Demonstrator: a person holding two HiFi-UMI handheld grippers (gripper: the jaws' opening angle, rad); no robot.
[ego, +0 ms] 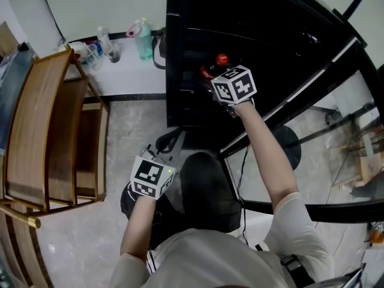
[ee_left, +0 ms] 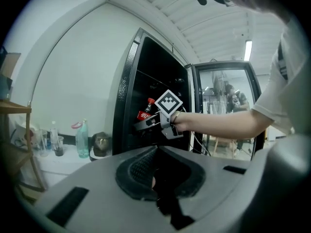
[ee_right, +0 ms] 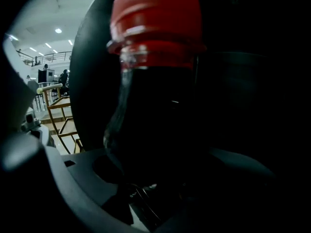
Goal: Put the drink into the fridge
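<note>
The right gripper reaches into the tall black fridge, whose glass-fronted door stands swung wide open. Its jaws are clamped on the lower body of a dark cola bottle with a red screw cap and a red label. The bottle fills the right gripper view, cap uppermost, with the jaws spread wide around it. From the left gripper view, the bottle leans a little, cap up, just inside the fridge's dark opening (whether its base rests on a shelf cannot be told).

The left gripper hangs low, close to the person's body and well apart from the fridge. Its jaws are pressed together with nothing between them.

Left of the fridge, a teal plastic bottle and a clear plastic bottle stand on a white ledge. A slatted wooden rack sits nearer, at the left edge.
</note>
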